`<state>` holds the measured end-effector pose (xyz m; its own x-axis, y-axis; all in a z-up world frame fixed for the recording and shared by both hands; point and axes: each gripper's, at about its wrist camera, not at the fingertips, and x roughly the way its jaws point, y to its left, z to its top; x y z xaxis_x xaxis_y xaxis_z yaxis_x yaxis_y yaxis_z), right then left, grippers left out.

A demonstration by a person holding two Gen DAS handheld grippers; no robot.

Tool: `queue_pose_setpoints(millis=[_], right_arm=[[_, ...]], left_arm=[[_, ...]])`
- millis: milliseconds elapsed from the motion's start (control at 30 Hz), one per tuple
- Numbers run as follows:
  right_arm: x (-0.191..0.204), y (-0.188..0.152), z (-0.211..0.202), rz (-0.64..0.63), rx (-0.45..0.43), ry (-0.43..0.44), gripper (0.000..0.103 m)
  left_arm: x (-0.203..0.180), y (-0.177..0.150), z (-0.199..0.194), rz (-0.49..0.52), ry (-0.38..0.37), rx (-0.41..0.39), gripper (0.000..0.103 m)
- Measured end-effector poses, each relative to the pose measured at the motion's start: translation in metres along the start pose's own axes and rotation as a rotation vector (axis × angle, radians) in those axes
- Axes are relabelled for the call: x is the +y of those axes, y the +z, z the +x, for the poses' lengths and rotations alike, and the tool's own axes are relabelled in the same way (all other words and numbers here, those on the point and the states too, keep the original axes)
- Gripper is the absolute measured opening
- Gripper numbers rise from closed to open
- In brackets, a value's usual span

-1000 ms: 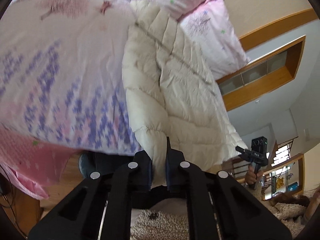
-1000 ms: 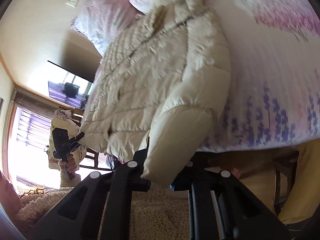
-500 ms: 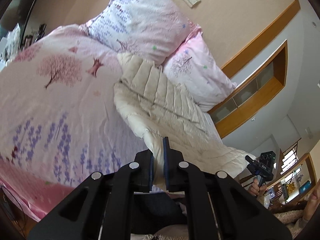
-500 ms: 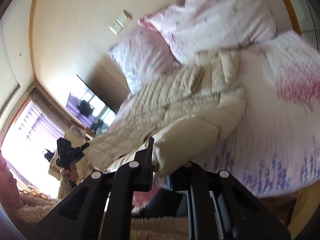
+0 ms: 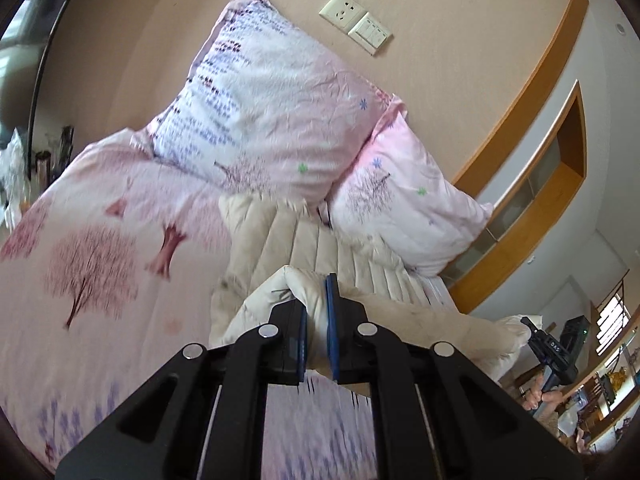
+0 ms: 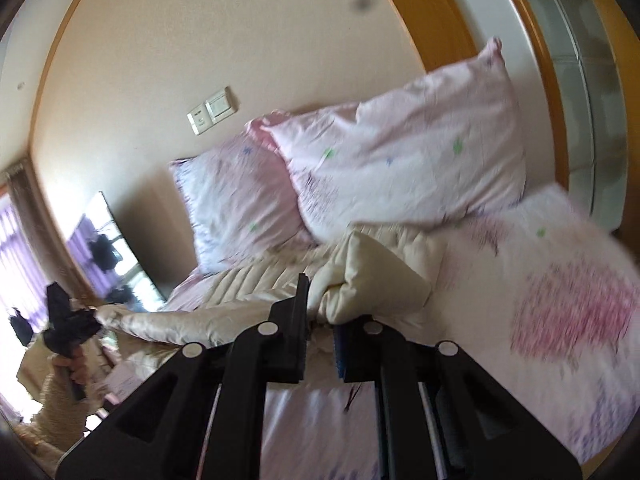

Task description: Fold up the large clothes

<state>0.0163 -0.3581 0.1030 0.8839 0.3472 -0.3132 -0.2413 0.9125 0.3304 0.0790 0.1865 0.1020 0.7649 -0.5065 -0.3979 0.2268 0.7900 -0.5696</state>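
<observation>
A cream quilted puffer jacket lies on the pink floral bed, its collar end near the pillows. My left gripper is shut on a fold of the jacket's lower part and holds it up over the body. My right gripper is shut on another bunched fold of the jacket, lifted above the quilted body. The right gripper also shows at the lower right of the left wrist view. The left gripper shows at the left of the right wrist view.
Two pink patterned pillows lean on the wall at the bed's head. The floral bedspread spreads to the left. A wall socket and switch sit above. A wooden frame is on the right.
Both grippers rose from below the bed edge and carried the jacket's lower part up and forward over its body toward the pillows. The view now faces the headboard wall.
</observation>
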Motion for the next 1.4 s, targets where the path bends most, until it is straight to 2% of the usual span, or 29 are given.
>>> queue_pose_setpoints(millis=[400, 567, 733, 900, 1067, 1133, 1267, 1367, 1400], right_arm=[[0.000, 0.055, 0.090, -0.040, -0.124, -0.145, 0.011], [-0.004, 0.072, 0.128, -0.035, -0.127, -0.180, 0.011], [-0.012, 0.081, 0.174, -0.035, -0.076, -0.229, 0.011], [-0.036, 0.079, 0.232, 0.032, 0.056, -0.284, 0.011], [-0.066, 0.067, 0.282, 0.130, 0.182, -0.337, 0.012], [-0.076, 0.064, 0.295, 0.176, 0.213, -0.347, 0.015], [-0.097, 0.060, 0.315, 0.297, 0.261, -0.318, 0.038], [-0.110, 0.060, 0.322, 0.363, 0.268, -0.290, 0.049], [-0.113, 0.061, 0.326, 0.378, 0.265, -0.283, 0.051]], left_arm=[[0.006, 0.074, 0.072, -0.022, 0.023, -0.065, 0.007], [0.011, 0.097, 0.106, -0.012, 0.045, -0.069, 0.007], [0.031, 0.110, 0.151, -0.045, 0.072, -0.034, 0.007], [0.059, 0.108, 0.200, -0.118, 0.099, 0.037, 0.007], [0.080, 0.100, 0.229, -0.183, 0.096, 0.087, 0.007], [0.088, 0.099, 0.237, -0.213, 0.087, 0.100, 0.007], [0.096, 0.096, 0.250, -0.250, 0.077, 0.126, 0.010], [0.099, 0.096, 0.256, -0.263, 0.058, 0.133, 0.018], [0.100, 0.096, 0.257, -0.268, 0.053, 0.134, 0.024]])
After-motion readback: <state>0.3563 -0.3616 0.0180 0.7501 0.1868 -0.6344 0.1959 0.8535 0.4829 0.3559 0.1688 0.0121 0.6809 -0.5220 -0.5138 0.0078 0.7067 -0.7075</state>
